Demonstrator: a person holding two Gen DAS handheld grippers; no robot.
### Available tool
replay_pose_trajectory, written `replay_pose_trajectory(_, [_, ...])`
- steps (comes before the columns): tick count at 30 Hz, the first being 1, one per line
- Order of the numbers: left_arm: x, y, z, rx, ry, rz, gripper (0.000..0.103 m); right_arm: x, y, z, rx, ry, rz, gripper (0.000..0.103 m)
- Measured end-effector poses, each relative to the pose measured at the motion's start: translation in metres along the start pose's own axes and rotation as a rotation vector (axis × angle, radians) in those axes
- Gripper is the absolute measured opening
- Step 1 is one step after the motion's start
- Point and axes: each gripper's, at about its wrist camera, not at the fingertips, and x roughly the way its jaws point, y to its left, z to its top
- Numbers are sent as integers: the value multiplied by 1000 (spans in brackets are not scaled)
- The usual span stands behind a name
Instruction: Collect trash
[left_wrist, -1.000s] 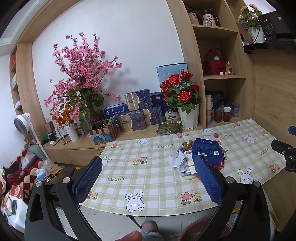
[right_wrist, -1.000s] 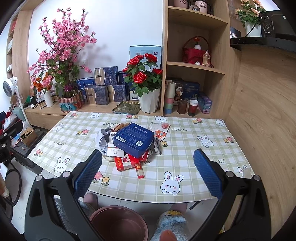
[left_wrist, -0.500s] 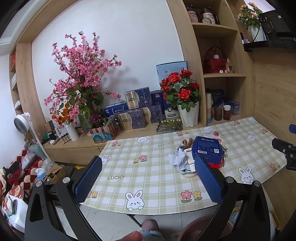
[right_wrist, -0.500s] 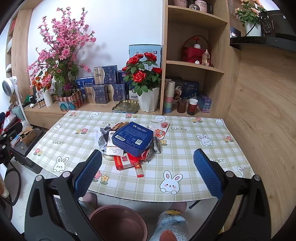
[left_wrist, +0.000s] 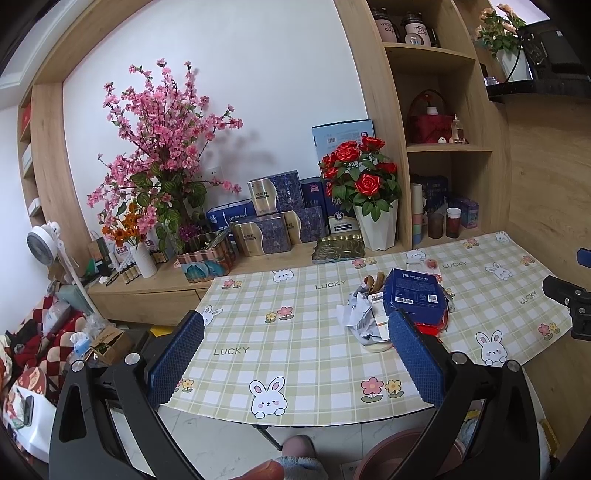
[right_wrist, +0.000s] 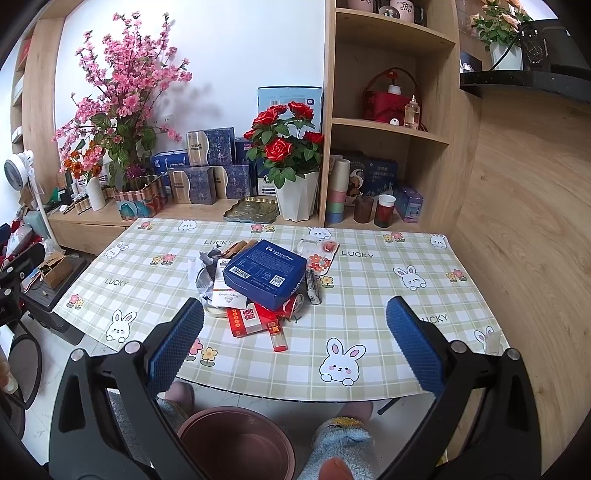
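A pile of trash lies mid-table: a blue coffee box (right_wrist: 265, 273) (left_wrist: 413, 291) on top, crumpled paper wrappers (right_wrist: 207, 269) (left_wrist: 356, 314) at its left, a red packet (right_wrist: 247, 319) and a red lighter (right_wrist: 277, 338) at the front, a dark stick pack (right_wrist: 312, 284) at the right. A brown bin (right_wrist: 236, 443) (left_wrist: 391, 454) stands on the floor below the table's near edge. My right gripper (right_wrist: 294, 343) is open, short of the pile. My left gripper (left_wrist: 295, 354) is open, to the pile's left, nothing between its fingers.
The table (right_wrist: 369, 295) has a checked rabbit-print cloth. Behind it a wooden sideboard carries a red rose pot (right_wrist: 295, 177), pink blossom branches (right_wrist: 122, 110), gift boxes and cups. Shelves rise at the back right. A person's slippered feet (right_wrist: 340, 443) stand beside the bin.
Both grippers have drifted slightly forward toward the table; the pile looks a little nearer. Both stay open.
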Motion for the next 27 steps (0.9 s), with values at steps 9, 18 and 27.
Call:
replay_pose_trajectory(9, [7,-5,-6,6,12,-20,98,7,0,1,18,10,31,98])
replay_pose_trajectory(18, [30,-8,-11,-30,25,-77,98,20,-13,-6,80,21,103,98])
replay_pose_trajectory(27, [75,3,-37,-172,105,-147,98,57,-19,-29,60,74,90,98])
